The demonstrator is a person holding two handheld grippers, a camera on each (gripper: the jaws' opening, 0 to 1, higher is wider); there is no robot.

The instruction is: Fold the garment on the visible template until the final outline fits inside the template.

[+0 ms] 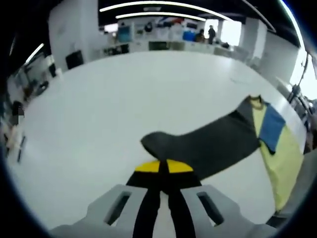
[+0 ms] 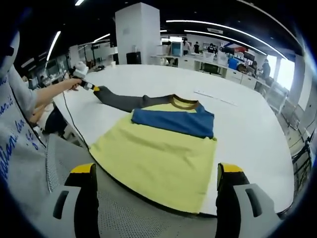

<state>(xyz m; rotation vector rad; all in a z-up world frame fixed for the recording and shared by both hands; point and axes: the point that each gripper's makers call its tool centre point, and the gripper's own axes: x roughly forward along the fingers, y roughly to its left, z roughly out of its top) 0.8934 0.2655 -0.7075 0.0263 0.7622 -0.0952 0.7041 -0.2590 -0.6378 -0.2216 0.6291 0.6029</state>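
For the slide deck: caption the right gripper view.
Open hand-held gripper faces a yellow, blue and grey long-sleeved shirt on a white table; the other gripper holds its grey sleeve.

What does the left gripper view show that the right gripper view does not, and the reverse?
Left gripper view: its own jaws, shut on the yellow cuff of the grey sleeve.

Right gripper view: the right gripper with jaws wide apart, the garment's brown collar, a person's arm, and the left gripper from outside.

Both: the yellow garment with its blue panel, on the white table.
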